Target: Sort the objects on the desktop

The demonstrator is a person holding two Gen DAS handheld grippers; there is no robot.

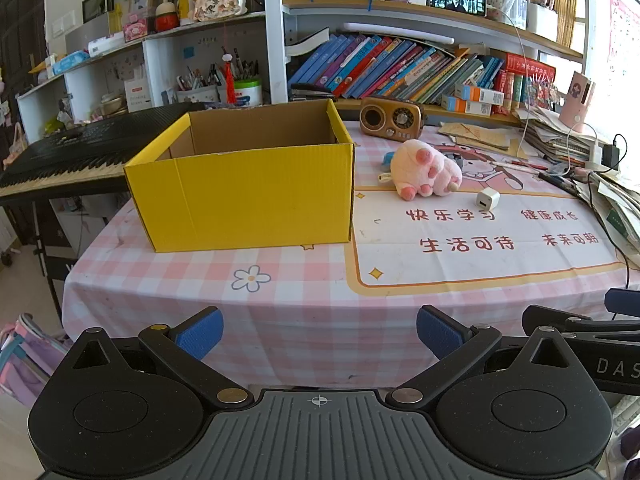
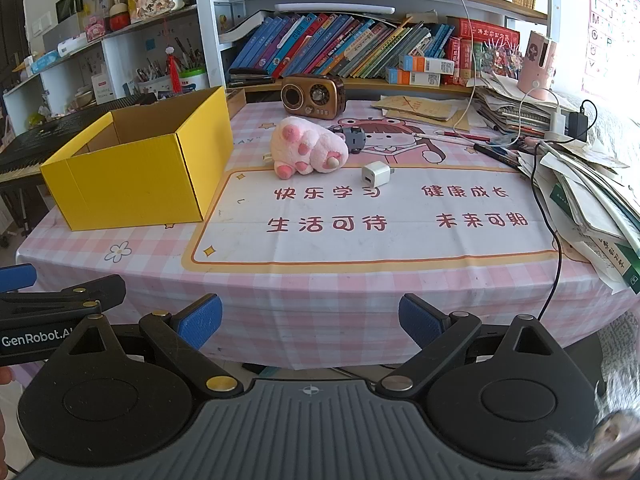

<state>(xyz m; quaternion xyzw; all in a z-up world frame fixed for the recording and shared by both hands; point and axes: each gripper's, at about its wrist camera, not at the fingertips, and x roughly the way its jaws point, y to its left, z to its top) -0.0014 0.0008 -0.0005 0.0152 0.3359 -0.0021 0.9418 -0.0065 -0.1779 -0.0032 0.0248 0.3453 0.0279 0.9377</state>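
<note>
An open yellow cardboard box [image 1: 244, 196] stands on the left of the desk; it also shows in the right wrist view [image 2: 136, 172]. A pink plush paw [image 1: 426, 170] [image 2: 306, 148] lies right of it. A white charger cube [image 1: 487, 199] [image 2: 375, 174] sits just in front of the plush. A small grey toy [image 2: 354, 138] lies behind the plush. My left gripper [image 1: 320, 336] is open and empty before the desk's near edge. My right gripper [image 2: 310, 322] is open and empty beside it.
A brown retro radio [image 1: 392, 117] stands at the back. Piles of papers, pens and cables [image 2: 580, 176] crowd the right side. A black keyboard [image 1: 60, 156] sits left of the box. Bookshelves [image 1: 400, 68] rise behind the desk.
</note>
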